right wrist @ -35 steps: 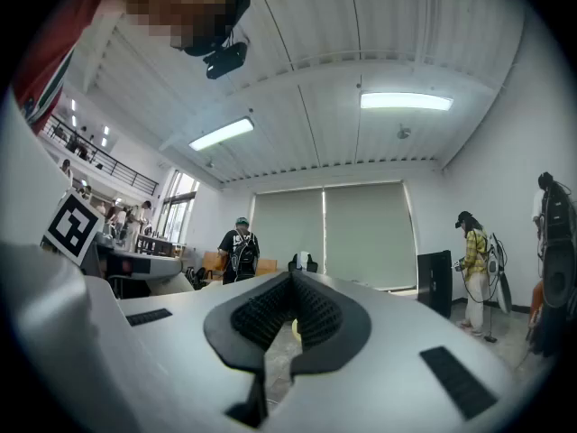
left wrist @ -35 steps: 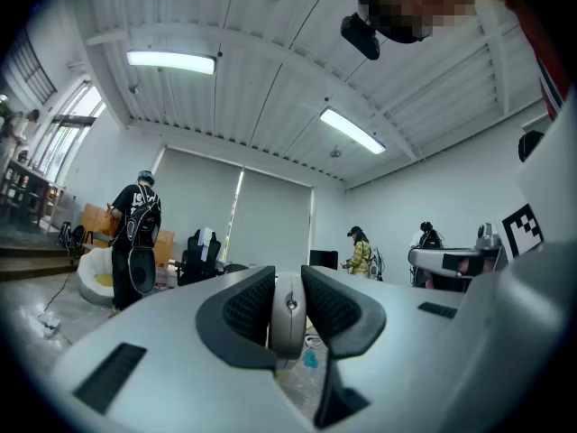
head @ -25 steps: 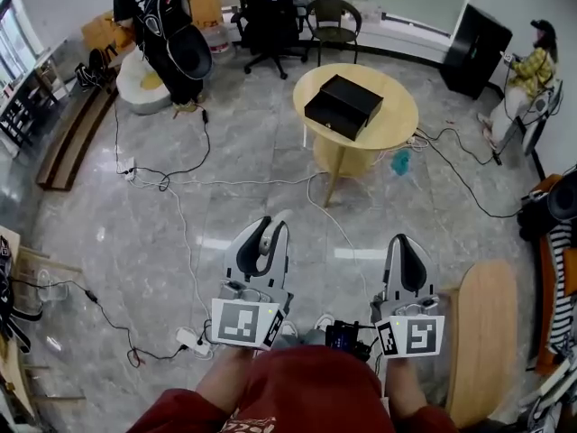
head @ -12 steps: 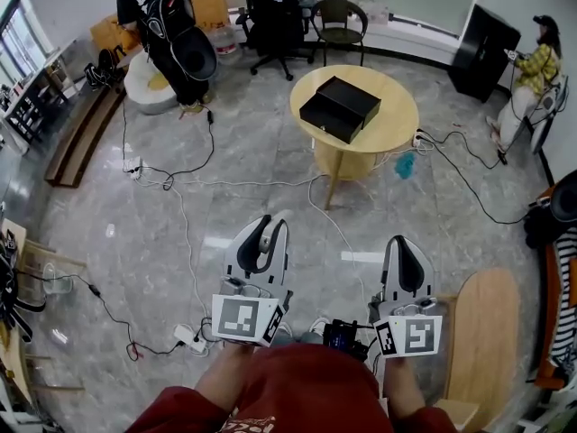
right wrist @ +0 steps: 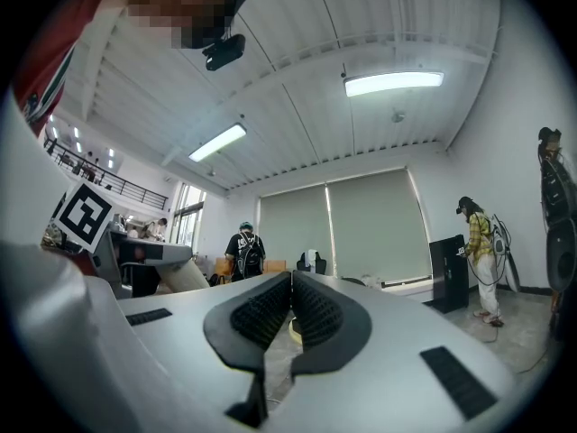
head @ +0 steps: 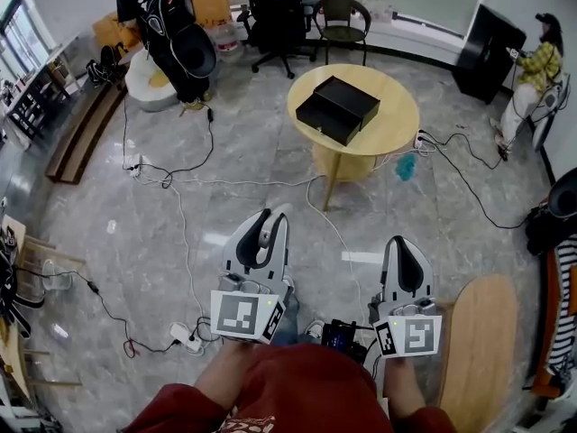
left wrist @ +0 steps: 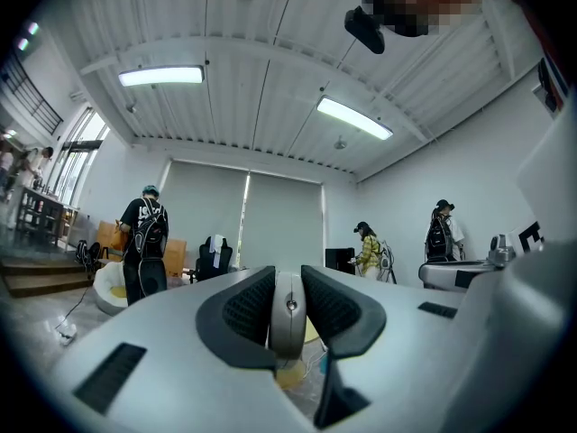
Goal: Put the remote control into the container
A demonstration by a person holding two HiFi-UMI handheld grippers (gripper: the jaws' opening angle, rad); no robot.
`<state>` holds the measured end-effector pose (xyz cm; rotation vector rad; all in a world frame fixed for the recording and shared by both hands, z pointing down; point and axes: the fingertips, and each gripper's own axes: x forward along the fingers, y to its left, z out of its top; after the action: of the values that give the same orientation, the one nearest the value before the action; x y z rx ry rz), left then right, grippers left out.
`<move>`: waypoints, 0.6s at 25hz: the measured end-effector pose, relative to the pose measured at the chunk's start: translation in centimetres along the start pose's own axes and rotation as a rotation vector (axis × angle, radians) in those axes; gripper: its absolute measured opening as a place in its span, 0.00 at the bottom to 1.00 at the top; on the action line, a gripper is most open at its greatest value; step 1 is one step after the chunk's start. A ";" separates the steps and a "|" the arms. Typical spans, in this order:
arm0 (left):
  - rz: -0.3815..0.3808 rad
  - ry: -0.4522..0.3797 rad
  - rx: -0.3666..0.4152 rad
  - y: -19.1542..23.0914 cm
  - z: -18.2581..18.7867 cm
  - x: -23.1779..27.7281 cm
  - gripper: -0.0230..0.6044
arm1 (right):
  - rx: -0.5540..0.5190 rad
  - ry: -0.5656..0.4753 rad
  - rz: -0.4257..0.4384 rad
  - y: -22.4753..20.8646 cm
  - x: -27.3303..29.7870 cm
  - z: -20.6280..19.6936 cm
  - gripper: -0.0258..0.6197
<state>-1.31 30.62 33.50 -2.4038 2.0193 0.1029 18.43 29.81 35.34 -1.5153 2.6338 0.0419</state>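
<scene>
1. At the far left, a person in black (head: 168,25) stands beside a white seat. The pale print on the person's back is too small to read.
2. The left tongs (head: 269,228) are held low in front of the wearer's red shirt (head: 297,391) and point forward over the grey floor (head: 135,233). They are part-way closed on the remote control (left wrist: 288,314), a slim silver body standing edge-on between the two black ribbed pads, with both pads pressing its sides. The remote control is therefore in the left tongs, well apart from the container. The left marker cube (head: 243,317) shows a black-and-white square pattern facing the head camera.
3. Farther ahead, between the lines of the two tongs, stands a round wooden desk (head: 395,120). It carries the container (head: 339,108), a flat black box that seems to have a tray drawn out toward its near-left side. I cannot tell what lies inside it.
4. The right tongs (head: 402,244) are held level with the left ones and also point forward. Their pads meet at the tips with nothing between them. The right marker cube (head: 410,336) bears its own square pattern.
5. At the far right, a person in a yellow top (head: 534,66) stands next to a black cabinet (head: 482,52).
</scene>
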 end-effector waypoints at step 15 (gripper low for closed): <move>-0.027 0.002 -0.025 6.9 -0.8 9.5 0.19 | -0.027 0.007 -0.009 -0.1 11.7 -1.1 0.08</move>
<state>-6.39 20.09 34.12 -2.4457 1.9974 0.1264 12.63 19.64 35.19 -1.5387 2.6424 0.0724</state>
